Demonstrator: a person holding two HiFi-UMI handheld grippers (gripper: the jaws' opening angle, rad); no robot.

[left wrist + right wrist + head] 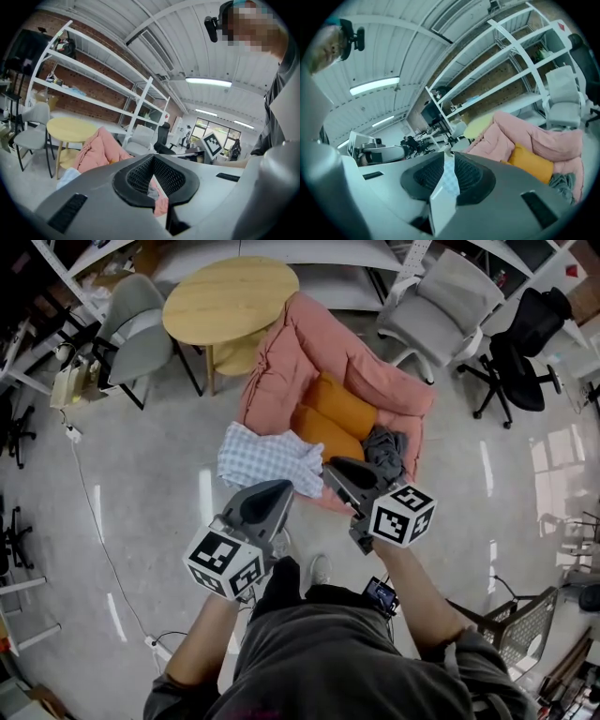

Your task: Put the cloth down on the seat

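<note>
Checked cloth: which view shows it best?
Head view: nearly all the cloth shows, spread at the front of the seat. Left gripper view catches only a pale corner; right gripper view, a checked sliver between its jaws.

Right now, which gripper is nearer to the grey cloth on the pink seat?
Right. The right gripper is close beside the grey cloth, on the person's side of it; the left gripper is farther away, by the checked cloth.

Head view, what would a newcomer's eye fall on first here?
The big pink seat in the middle of the floor, with orange cushions in it. A checked cloth lies over its front edge, one corner between the right gripper's jaws, and a round wooden table stands at its far end.
</note>
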